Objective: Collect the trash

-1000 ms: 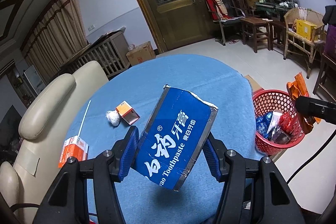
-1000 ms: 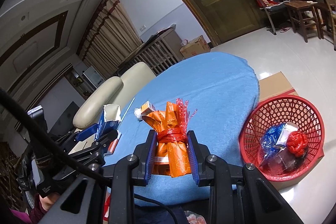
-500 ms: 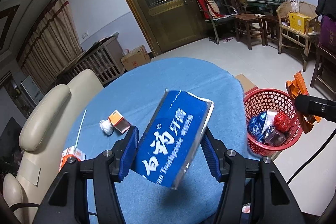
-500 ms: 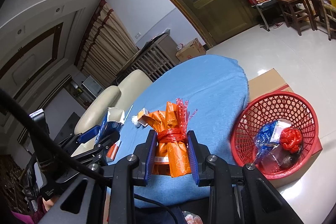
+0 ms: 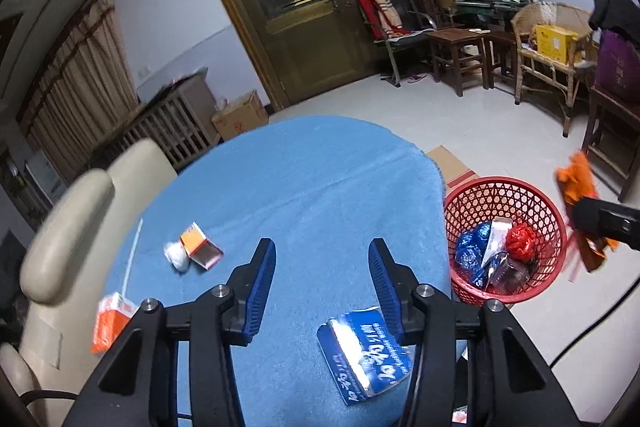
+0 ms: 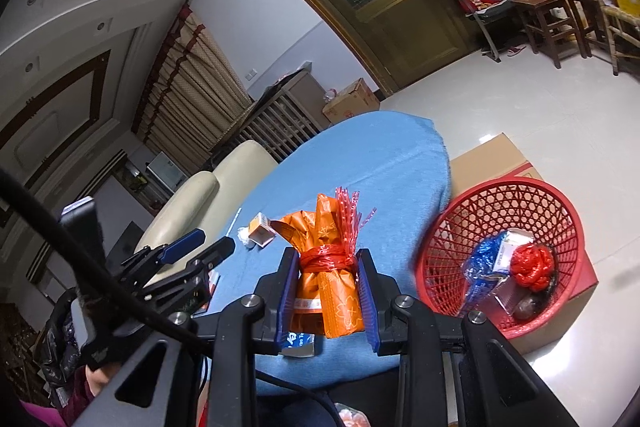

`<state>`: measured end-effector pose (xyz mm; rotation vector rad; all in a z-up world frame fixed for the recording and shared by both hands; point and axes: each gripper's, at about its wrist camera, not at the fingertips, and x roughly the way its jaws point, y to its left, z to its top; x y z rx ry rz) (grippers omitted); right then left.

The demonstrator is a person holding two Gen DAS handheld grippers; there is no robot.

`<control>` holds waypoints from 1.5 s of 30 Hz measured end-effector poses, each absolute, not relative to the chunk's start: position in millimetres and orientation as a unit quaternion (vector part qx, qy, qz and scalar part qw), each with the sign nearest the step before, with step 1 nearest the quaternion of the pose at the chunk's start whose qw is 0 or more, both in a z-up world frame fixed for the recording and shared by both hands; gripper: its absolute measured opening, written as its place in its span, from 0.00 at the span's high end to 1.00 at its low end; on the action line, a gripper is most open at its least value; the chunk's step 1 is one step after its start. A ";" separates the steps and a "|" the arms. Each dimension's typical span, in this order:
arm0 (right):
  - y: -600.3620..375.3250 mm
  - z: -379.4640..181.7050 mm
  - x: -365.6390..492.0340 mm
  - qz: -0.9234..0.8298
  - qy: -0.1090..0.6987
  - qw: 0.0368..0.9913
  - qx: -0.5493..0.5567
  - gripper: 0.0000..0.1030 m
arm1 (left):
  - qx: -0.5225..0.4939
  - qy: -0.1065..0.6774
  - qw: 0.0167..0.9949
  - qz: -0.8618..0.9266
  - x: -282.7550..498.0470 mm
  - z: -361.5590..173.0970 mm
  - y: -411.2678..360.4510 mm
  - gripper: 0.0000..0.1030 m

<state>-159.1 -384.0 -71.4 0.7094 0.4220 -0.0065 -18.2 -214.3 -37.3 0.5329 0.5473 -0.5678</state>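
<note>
My left gripper [image 5: 322, 261] is open and empty above the blue table [image 5: 304, 187]. The blue toothpaste box [image 5: 366, 355] lies on the table's near edge, just below the left gripper's right finger. My right gripper [image 6: 328, 291] is shut on an orange wrapped packet [image 6: 330, 291] tied with red string, held above the table's near edge; the packet also shows in the left wrist view [image 5: 576, 183]. The red mesh basket [image 5: 508, 239] stands on the floor right of the table, holding blue, white and red trash.
On the table's left lie a small orange box [image 5: 198, 245] with a white wad [image 5: 176, 257], a straw [image 5: 132, 259] and an orange carton [image 5: 112, 319]. A cream chair [image 5: 68, 227] stands at the left. A flat cardboard box [image 6: 496, 159] lies under the basket.
My left gripper has opened and the toothpaste box has dropped from it onto the table's near edge. My right gripper still holds the orange packet.
</note>
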 end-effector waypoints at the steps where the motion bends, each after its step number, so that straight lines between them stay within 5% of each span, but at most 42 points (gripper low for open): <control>1: -385.9 -72.7 -159.9 -0.005 0.206 0.915 0.346 0.70 | 0.249 0.274 0.886 -0.278 -12.7 -38.9 -210.3 0.51; 6: -395.3 -83.4 -158.1 -0.010 0.219 0.907 0.359 0.70 | 0.198 0.349 0.872 -0.279 14.6 -54.4 -183.9 0.51; 12: -389.4 -89.9 -151.9 -0.008 0.232 0.906 0.353 0.70 | 0.158 0.435 0.841 -0.280 20.2 -94.6 -175.5 0.31; 27: -395.5 -103.1 -154.2 -0.022 0.240 0.902 0.359 0.70 | 0.156 0.490 0.811 -0.278 18.6 -160.4 -194.8 0.30; 29: -395.7 -102.7 -154.3 -0.024 0.240 0.903 0.356 0.70 | 0.156 0.485 0.813 -0.282 17.7 -158.9 -193.4 0.33; 37: -402.2 -107.5 -157.9 -0.038 0.239 0.900 0.363 0.70 | 0.165 0.472 0.815 -0.293 20.6 -157.3 -194.8 0.84; 39: -402.2 -107.7 -158.7 -0.040 0.239 0.899 0.364 0.70 | 0.161 0.471 0.815 -0.296 22.6 -155.8 -194.1 0.87; 43: -401.1 -106.2 -158.1 -0.040 0.239 0.901 0.361 0.70 | 0.156 0.473 0.814 -0.299 22.8 -154.4 -193.5 0.83; 44: -399.9 -105.5 -157.6 -0.040 0.239 0.902 0.359 0.70 | 0.157 0.471 0.814 -0.300 21.1 -152.8 -193.8 0.78; 45: -398.7 -105.7 -157.7 -0.039 0.239 0.902 0.358 0.70 | 0.157 0.469 0.815 -0.302 19.5 -150.8 -193.8 0.57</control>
